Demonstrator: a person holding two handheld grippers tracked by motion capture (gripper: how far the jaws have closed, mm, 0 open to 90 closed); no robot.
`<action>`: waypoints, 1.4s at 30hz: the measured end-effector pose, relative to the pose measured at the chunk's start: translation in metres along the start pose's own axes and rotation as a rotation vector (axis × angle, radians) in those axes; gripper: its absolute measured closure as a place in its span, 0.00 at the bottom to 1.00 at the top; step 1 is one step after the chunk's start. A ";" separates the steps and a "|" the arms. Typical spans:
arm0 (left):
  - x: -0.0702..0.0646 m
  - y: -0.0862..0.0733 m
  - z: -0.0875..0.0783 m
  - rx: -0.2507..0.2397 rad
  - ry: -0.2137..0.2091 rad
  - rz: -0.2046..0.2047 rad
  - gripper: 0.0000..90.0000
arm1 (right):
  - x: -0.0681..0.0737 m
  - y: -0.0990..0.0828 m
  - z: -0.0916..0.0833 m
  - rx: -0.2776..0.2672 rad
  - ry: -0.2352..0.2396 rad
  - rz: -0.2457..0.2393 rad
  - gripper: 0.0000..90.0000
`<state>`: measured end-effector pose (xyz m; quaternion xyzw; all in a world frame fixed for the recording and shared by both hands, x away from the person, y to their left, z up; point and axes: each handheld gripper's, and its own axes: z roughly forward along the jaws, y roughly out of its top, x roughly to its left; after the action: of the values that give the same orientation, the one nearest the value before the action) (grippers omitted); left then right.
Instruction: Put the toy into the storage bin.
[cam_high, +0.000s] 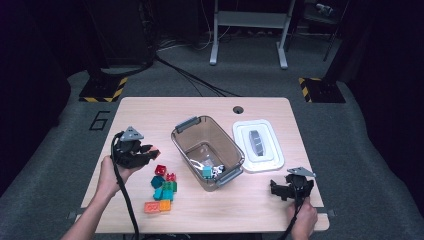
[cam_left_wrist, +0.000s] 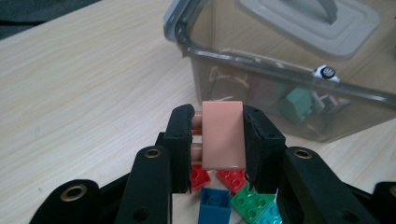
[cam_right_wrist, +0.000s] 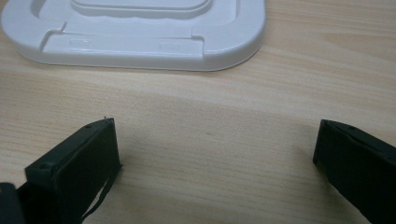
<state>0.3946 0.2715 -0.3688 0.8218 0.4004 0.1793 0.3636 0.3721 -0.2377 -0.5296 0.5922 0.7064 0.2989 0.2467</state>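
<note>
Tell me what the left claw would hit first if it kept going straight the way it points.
Most likely the near wall of the clear bin. The left claw, shut on a pink brick, points at that wall across a strip of bare table. How high it sits against the rim is hard to judge.

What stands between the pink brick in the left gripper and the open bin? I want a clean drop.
Nothing visible does. The left gripper holds the pink brick clear above the loose bricks, and the bin is open, its lid set aside.
</note>
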 end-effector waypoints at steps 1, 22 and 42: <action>-0.002 0.005 0.000 -0.008 -0.004 0.007 0.73 | 0.000 0.000 0.000 0.000 0.000 0.000 0.00; -0.056 0.057 0.020 -0.026 -0.103 0.124 0.73 | 0.000 0.000 0.000 0.000 0.000 -0.001 0.00; -0.109 0.053 0.057 0.048 -0.254 0.174 0.73 | 0.000 0.000 0.000 0.000 0.000 -0.001 0.00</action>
<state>0.3890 0.1380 -0.3680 0.8779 0.2824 0.0952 0.3747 0.3722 -0.2378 -0.5296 0.5918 0.7067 0.2990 0.2469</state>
